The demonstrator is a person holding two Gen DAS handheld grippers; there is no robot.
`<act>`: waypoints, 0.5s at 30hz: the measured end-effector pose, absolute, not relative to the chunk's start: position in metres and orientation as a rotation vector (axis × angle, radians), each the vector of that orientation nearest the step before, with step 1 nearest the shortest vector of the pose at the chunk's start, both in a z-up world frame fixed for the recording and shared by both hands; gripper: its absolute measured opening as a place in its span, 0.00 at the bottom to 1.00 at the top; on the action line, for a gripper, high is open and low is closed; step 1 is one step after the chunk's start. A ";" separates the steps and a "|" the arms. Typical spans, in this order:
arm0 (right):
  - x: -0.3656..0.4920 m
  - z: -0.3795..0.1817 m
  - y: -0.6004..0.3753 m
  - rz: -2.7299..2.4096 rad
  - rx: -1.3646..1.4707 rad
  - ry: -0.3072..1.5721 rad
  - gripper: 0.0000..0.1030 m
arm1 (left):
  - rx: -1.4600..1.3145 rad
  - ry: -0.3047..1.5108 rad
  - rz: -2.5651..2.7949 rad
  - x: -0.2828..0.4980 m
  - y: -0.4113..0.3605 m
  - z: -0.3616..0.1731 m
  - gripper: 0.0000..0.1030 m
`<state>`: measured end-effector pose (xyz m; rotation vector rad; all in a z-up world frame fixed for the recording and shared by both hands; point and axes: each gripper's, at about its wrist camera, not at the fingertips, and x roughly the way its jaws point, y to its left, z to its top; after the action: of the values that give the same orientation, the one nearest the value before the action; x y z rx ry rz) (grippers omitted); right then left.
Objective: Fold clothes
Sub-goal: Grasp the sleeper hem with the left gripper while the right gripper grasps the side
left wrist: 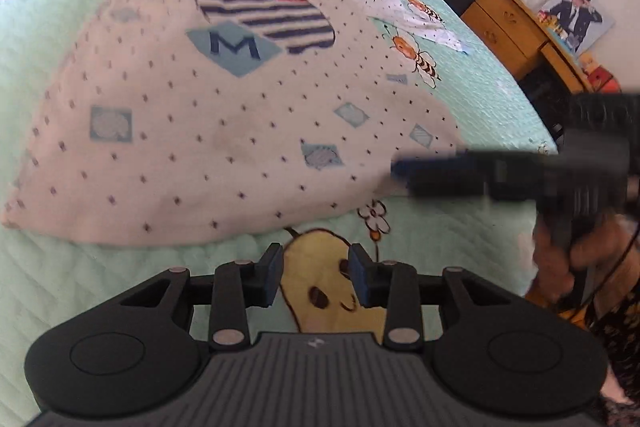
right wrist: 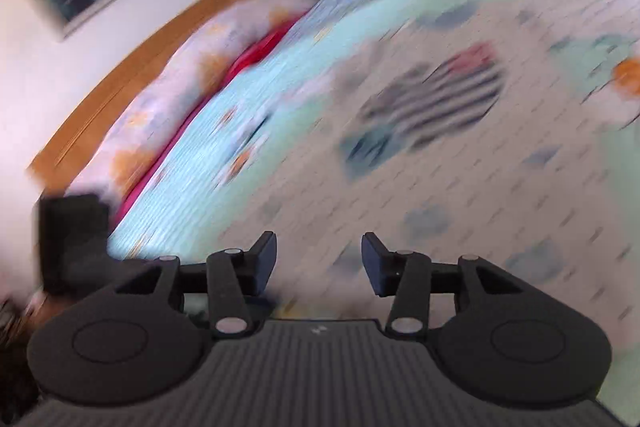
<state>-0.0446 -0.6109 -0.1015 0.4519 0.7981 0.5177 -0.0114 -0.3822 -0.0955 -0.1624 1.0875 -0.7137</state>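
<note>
White dotted child's shirt point(left wrist: 224, 131) is lying spread flat on the mint quilt point(left wrist: 100, 287), laid out for folding. Left gripper point(left wrist: 316, 277) is hovering off its hem, jaws parted, empty. Right gripper point(right wrist: 319, 259) is sweeping over it, blurred, seemingly released.

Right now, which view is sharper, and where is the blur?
Left wrist view: mostly sharp on the spotted shirt, only the right gripper smeared. Right wrist view: heavy motion blur over shirt and bed; its own gripper stays crisp.
</note>
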 end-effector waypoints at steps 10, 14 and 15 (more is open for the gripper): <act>-0.035 -0.111 -0.617 0.612 0.673 0.785 0.56 | -0.235 1.098 -0.695 -0.011 -0.373 -0.092 0.38; -0.015 -0.108 -0.639 0.550 0.791 0.671 0.56 | -0.230 1.072 -0.690 -0.003 -0.378 -0.091 0.38; -0.013 -0.112 -0.639 0.544 0.792 0.686 0.56 | -0.235 1.062 -0.694 0.000 -0.380 -0.090 0.38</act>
<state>-0.0127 -0.6391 -0.1116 0.7922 0.6856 0.5440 0.0003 -0.3799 -0.0904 -0.2353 1.0618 -0.6942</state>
